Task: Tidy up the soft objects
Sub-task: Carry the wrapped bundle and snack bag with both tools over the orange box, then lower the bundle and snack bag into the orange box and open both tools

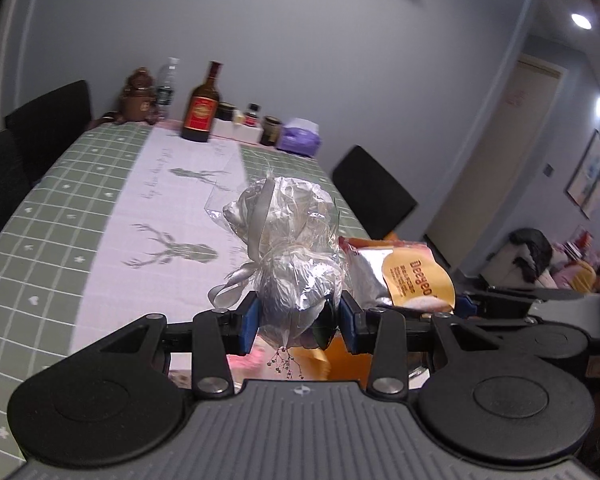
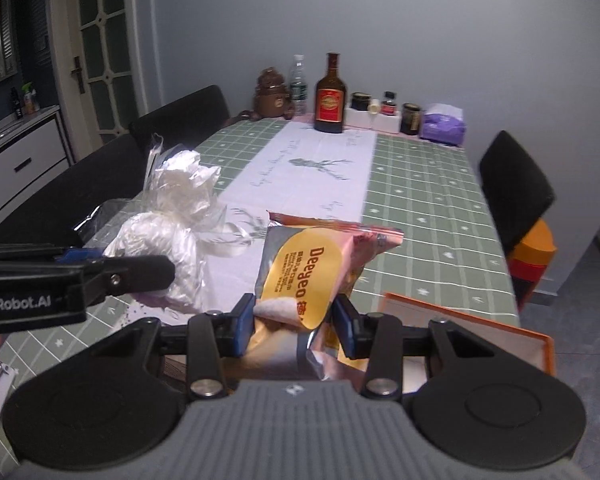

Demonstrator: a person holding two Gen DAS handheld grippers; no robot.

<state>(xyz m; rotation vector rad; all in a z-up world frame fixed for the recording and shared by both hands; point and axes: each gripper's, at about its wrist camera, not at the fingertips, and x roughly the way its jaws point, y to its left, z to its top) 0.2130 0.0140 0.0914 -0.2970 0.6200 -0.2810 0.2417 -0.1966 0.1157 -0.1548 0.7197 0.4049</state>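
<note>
Between the blue pads of the left gripper [image 1: 298,322], a cellophane bundle [image 1: 290,248] tied with silver ribbon is being gripped, raised above the table [image 1: 60,208]. Beside it, the right gripper [image 2: 294,326] is clamping a snack bag [image 2: 312,268] marked "Deeyeo", also held aloft. Beyond both, a brown bottle [image 2: 331,94], jars and a purple tissue pack [image 2: 444,122] are standing at the table's far end.

A crinkled clear cellophane bundle [image 1: 296,256] tied with a silver ribbon stands upright on the left, lifted above the table. Just to its right, a silver and pink snack packet [image 2: 300,276] with a yellow label is also raised, tilted.
</note>
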